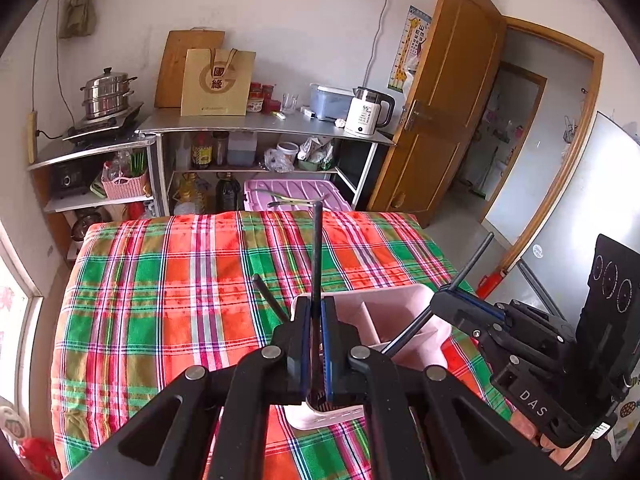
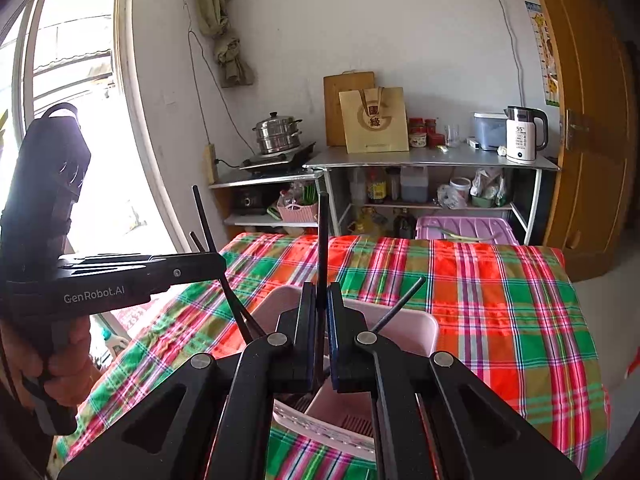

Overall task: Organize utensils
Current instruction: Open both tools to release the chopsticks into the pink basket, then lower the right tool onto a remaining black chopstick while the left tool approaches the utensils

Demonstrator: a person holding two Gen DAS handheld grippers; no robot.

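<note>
A pink divided utensil holder [image 1: 400, 312] stands on the plaid tablecloth [image 1: 180, 280], right under both grippers. My left gripper [image 1: 316, 304] is shut on a black chopstick [image 1: 317, 248] that points up; its lower end is hidden behind the fingers above the holder. To the right, my right gripper [image 1: 440, 300] is shut on another black chopstick [image 1: 472, 256], slanted toward the holder. A loose chopstick [image 1: 268, 296] leans out of the holder. The right wrist view shows the right gripper [image 2: 320, 290] clamping its chopstick [image 2: 322, 240] over the holder [image 2: 416, 328], the left gripper [image 2: 220, 262] alongside.
Behind the table stands a metal shelf unit [image 1: 260, 124] with a white kettle [image 1: 366, 112], a paper bag [image 1: 218, 82] and a steamer pot [image 1: 106, 94]. A purple bin [image 1: 292, 196] sits at the table's far edge. A wooden door [image 1: 448, 100] is at the right, a window [image 2: 72, 120] at the left.
</note>
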